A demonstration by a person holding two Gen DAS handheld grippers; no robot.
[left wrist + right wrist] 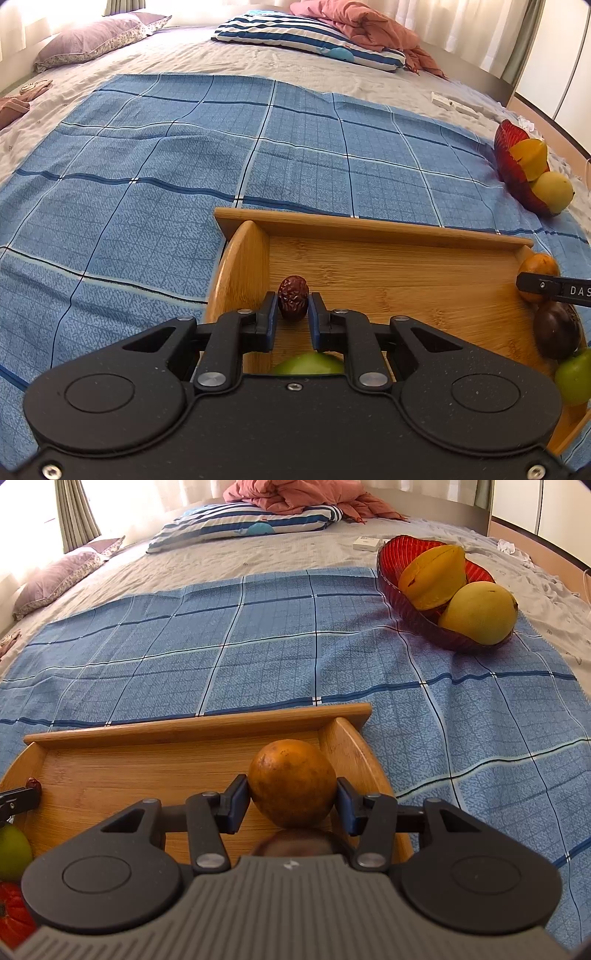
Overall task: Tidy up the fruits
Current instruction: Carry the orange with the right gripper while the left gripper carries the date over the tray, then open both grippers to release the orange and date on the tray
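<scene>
a blue checked cloth (166, 166) lies spread over a bed (288, 555) covered in a grey sheet. at the far end a striped pillow (306, 40) with a small whale print lies flat, and a crumpled pink blanket (369, 26) is heaped against its far side. a purple floral pillow (92, 38) sits toward the left edge by the curtains (75, 513). a small white box (365, 543) rests on the sheet beyond the cloth.

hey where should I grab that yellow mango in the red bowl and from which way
Grip the mango across its narrow middle, coming from above. It sits at the near end of the red bowl, leaning against the starfruit, so its top is exposed while the rim blocks its lower sides.
</scene>
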